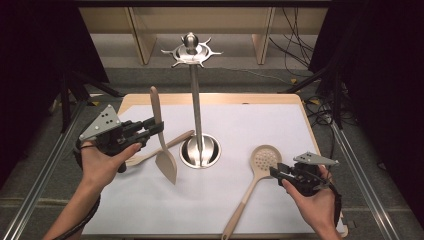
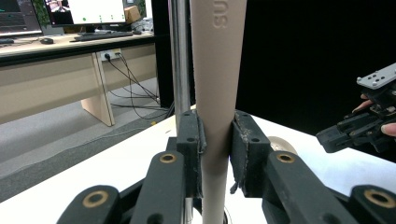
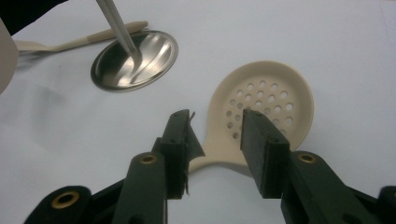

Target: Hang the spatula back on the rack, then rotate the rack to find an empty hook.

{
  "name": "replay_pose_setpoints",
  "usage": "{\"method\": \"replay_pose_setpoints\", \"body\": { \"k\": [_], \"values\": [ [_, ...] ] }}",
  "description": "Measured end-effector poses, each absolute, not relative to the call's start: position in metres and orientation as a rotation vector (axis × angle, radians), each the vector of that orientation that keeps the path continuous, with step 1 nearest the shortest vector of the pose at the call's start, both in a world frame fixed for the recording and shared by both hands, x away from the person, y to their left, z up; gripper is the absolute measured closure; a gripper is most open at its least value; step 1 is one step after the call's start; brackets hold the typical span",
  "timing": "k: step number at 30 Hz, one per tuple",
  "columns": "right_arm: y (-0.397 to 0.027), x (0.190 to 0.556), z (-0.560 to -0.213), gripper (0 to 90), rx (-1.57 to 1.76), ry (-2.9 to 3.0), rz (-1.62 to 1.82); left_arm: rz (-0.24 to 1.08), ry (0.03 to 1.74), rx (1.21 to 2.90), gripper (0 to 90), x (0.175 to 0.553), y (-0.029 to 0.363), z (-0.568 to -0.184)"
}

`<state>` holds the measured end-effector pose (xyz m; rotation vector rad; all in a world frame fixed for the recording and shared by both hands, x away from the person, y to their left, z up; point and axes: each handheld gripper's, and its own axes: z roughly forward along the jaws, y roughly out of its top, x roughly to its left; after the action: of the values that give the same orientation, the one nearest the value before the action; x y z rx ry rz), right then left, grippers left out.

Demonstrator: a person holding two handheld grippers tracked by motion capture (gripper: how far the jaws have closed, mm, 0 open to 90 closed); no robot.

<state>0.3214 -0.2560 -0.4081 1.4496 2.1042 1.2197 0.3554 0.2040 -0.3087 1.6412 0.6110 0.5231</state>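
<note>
Left tool (image 1: 159, 128) clamped on upright spatula (image 1: 161, 140), right tool (image 1: 274, 171) parted over skimmer (image 1: 264, 160)

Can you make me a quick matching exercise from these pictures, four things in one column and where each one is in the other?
1. spatula
2. slotted spoon
3. utensil stand
4. left tool

A. lying flat under the open right tool
B. upright at mid-table
C. held up off the table
D. shut on a handle

Pairs: 1-C, 2-A, 3-B, 4-D
</note>
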Motion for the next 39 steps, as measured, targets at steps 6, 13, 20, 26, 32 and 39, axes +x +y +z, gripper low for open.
{"method": "replay_pose_setpoints", "body": {
  "k": [6, 13, 20, 26, 32, 39],
  "values": [
    [-0.256, 0.322, -0.406, 63.3, 1.456, 2.113, 1.19, 0.521, 0.606, 1.659, 74.2, 0.354, 0.203, -0.306],
    [-0.259, 0.325, -0.407, 63.3, 1.399, 2.119, 1.179, 0.523, 0.598, 1.677, 74.2, 0.356, 0.2, -0.301],
    [-0.257, 0.323, -0.407, 63.3, 1.457, 2.126, 1.197, 0.518, 0.592, 1.69, 74.2, 0.361, 0.195, -0.295],
    [-0.26, 0.324, -0.407, 63.3, 1.411, 2.122, 1.18, 0.515, 0.58, 1.694, 74.1, 0.366, 0.192, -0.289],
    [-0.256, 0.323, -0.406, 63.3, 1.45, 2.123, 1.196, 0.512, 0.576, 1.691, 74.2, 0.376, 0.189, -0.28],
    [-0.257, 0.324, -0.406, 63.4, 1.402, 2.127, 1.182, 0.518, 0.581, 1.694, 74.1, 0.381, 0.184, -0.271]
  ]
}}
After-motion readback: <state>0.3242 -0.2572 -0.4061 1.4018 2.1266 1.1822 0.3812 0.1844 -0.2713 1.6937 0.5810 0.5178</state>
